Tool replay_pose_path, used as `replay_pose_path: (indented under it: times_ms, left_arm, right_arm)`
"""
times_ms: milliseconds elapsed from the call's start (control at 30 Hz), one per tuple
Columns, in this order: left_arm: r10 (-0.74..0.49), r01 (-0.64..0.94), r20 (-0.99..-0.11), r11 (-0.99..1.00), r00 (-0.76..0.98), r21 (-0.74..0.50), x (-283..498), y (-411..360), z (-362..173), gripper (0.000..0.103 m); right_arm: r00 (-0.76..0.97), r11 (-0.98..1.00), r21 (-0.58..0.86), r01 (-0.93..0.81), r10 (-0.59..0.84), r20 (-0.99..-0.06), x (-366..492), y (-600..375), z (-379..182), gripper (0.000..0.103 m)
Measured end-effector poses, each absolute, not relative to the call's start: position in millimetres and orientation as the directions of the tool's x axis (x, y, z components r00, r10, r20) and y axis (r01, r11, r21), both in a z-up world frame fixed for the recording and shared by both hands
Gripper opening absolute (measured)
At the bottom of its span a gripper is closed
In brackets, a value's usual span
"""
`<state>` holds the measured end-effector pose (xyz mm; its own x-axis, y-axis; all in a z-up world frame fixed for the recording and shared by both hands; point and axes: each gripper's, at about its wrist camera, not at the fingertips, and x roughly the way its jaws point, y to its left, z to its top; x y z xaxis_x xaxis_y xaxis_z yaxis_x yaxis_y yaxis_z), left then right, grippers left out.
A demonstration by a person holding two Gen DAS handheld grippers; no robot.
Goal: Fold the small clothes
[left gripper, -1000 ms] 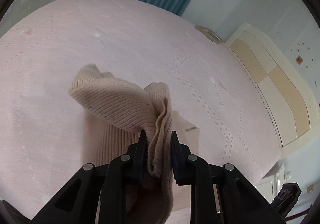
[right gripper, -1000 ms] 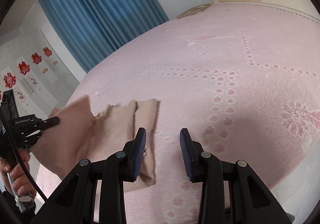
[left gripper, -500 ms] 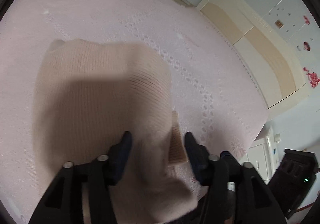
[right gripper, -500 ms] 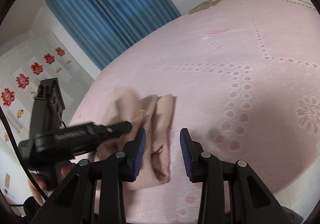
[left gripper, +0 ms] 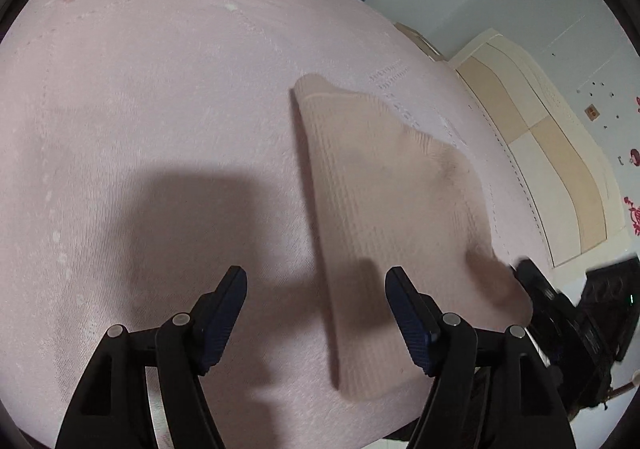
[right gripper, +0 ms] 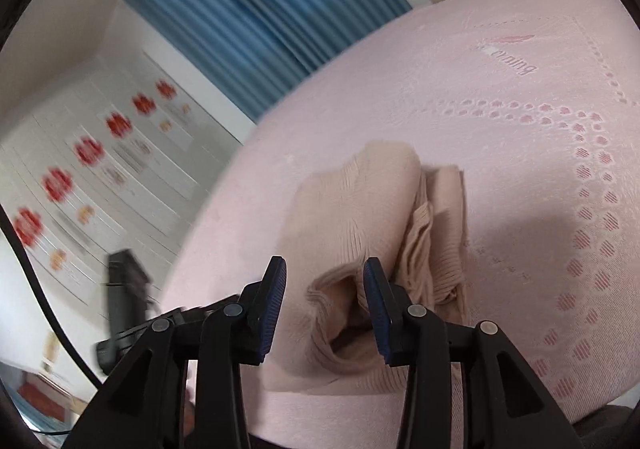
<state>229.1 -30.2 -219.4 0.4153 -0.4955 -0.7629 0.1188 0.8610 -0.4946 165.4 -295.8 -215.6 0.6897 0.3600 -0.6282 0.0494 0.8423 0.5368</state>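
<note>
— Where is the garment?

— The beige ribbed knit lies folded on the pink bedspread, a long flat panel running from the near edge toward the far side. In the left wrist view it sits to the right of the left gripper; only its left edge falls between the fingers.

— Is the left gripper holding it?

— No. Its jaws have just been opening and stand wide, the pads clear of the cloth.

— And the right gripper?

— It hangs over the near end of the knit, where a rolled cuff-like opening lies between the fingers. The jaws are partly apart and have just eased wider; the pads do not press on the fabric.

— What else is around?

— A blue curtain at the far side, a cream wardrobe to the right, red flower stickers on the left wall. The right gripper's dark body shows blurred at the knit's right near corner in the left view.
</note>
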Motion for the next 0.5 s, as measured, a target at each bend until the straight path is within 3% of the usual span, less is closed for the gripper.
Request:
replay_pose_path:
  times_ms: [67, 100, 133, 333, 400, 500]
  left_arm:
    - [-0.491, 0.145, -0.766, 0.867, 0.414, -0.477, 227, -25, -225, 0.07]
    - [-0.485, 0.157, -0.766, 0.871, 0.421, -0.466, 224, -25, -229, 0.07]
    - [-0.48, 0.165, -0.767, 0.875, 0.426, -0.455, 220, -25, -232, 0.07]
    - [-0.529, 0.163, -0.736, 0.843, 0.423, -0.512, 221, -18, -235, 0.07]
    - [-0.551, 0.157, -0.718, 0.826, 0.424, -0.541, 221, -11, -235, 0.07]
    - [-0.58, 0.16, -0.696, 0.804, 0.423, -0.573, 222, -8, -234, 0.07]
  right_arm:
    - [0.652, 0.889, 0.438, 0.13, 0.256, -0.714, 179, -282, -224, 0.038]
    - [0.64, 0.898, 0.417, 0.138, 0.24, -0.73, 183, -277, -228, 0.022]
    - [0.634, 0.904, 0.404, 0.137, 0.233, -0.737, 187, -272, -231, 0.014]
    - [0.78, 0.885, 0.466, 0.019, 0.279, -0.561, 152, -284, -197, 0.011]
    - [0.776, 0.876, 0.477, 0.068, 0.254, -0.578, 148, -294, -201, 0.011]
    - [0.668, 0.909, 0.386, 0.16, 0.188, -0.72, 160, -292, -233, 0.012]
